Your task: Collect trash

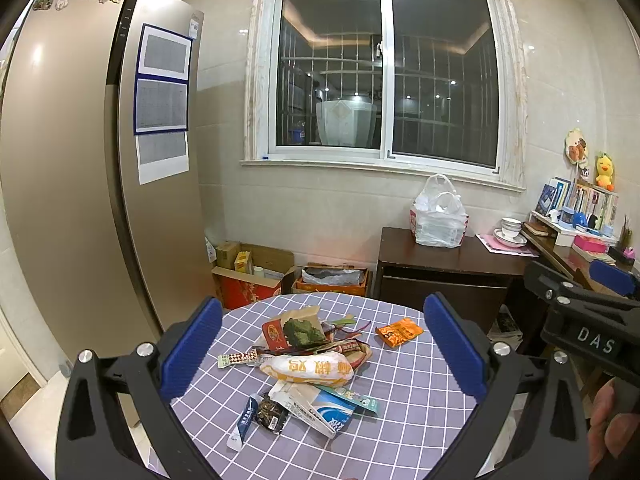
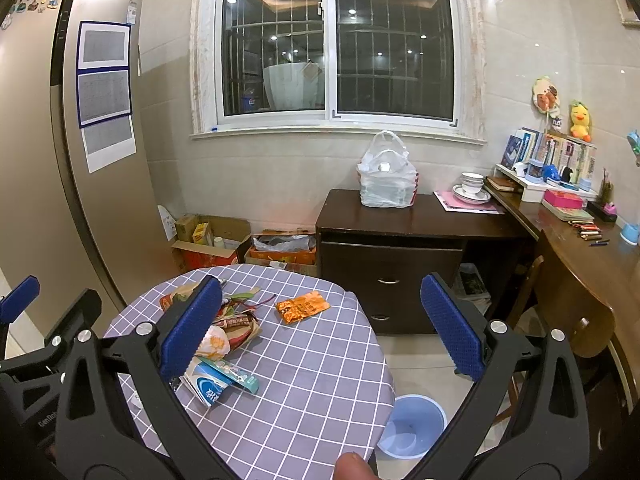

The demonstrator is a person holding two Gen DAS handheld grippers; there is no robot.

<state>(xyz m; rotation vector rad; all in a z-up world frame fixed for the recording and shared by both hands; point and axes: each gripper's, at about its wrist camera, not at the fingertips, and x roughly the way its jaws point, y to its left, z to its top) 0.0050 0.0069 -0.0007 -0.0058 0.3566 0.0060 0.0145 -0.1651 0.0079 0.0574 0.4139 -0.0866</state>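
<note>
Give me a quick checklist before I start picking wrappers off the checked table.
1. Left tool open, nothing held: ok.
2. Right tool open, nothing held: ok.
3. Pale blue plastic bin on the floor beside the round table with the purple checked cloth, open: ok.
4. Orange foil packet lying apart from the wrapper pile, easy first pick: ok.
5. Bin holds nothing: cannot tell.
</note>
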